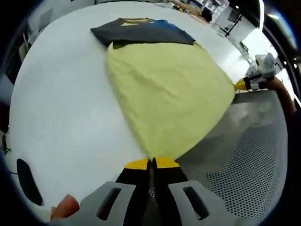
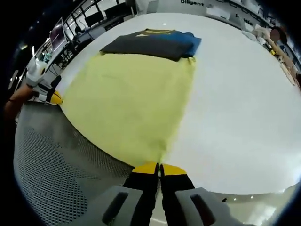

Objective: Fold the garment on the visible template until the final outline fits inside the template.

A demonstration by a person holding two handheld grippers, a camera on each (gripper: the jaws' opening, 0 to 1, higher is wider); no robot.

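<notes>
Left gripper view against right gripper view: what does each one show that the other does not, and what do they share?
Left gripper view: the right gripper at the far corner of the yellow garment, and a fingertip. Right gripper view: the left gripper and monitors behind. Shared: the yellow garment, folded dark clothes, the white table, a perforated surface. Each view's own jaws are shut on a garment corner.

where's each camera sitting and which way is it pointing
Left gripper view: rides on the left tongs, shut on a near corner of the yellow cloth, looking across the white table to the dark folded clothes; right tongs at right.
Right gripper view: rides on the right tongs, shut on the other near corner; left tongs at left.
Both views share the cloth, clothes and table.
</notes>
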